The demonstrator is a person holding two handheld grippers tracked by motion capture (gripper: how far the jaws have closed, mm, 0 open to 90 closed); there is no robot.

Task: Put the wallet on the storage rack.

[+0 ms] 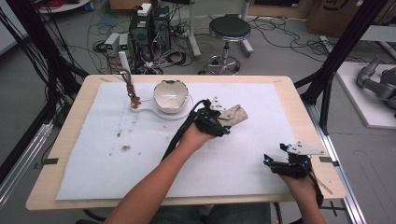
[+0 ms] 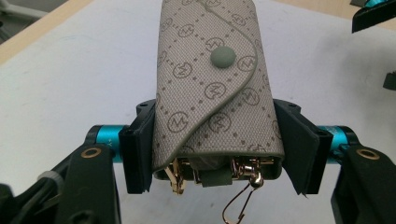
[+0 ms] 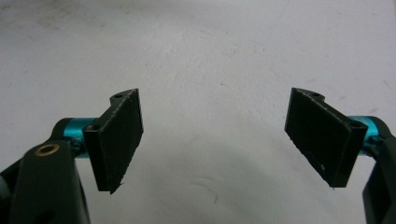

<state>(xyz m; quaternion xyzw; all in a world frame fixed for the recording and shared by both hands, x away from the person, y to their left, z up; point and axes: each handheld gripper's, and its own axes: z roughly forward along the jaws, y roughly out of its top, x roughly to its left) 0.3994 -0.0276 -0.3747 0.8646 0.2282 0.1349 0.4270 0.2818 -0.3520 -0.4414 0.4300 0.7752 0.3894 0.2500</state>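
Near right edge of the table: right gripper (image 1: 275, 162) low over the white mat (image 1: 93, 177), jaws wide apart, nothing between them; the right gripper view confirms bare mat in the gap. It looks idle, maybe waiting for a handover.

Mid table, a bit right of centre: left gripper (image 2: 215, 140) has its jaws clamped on the key pouch (image 2: 210, 79), one pad on each long side. Pouch is grey-beige monogram fabric, flap snapped down with a round stud, gold clips and a thin hook dangling from its open near end. In the high view the pouch (image 1: 233, 115) sits lifted off the mat, pointing right and slightly far.

Far left: white bowl (image 1: 171, 94) on a white board (image 1: 140, 109), small brown bits beside it, a white stick standing up behind.

Step, judged: pouch grasped and being carried. Next likely calls for setting it down or passing it right; keep the squeeze steady, watch the dangling hook snagging.
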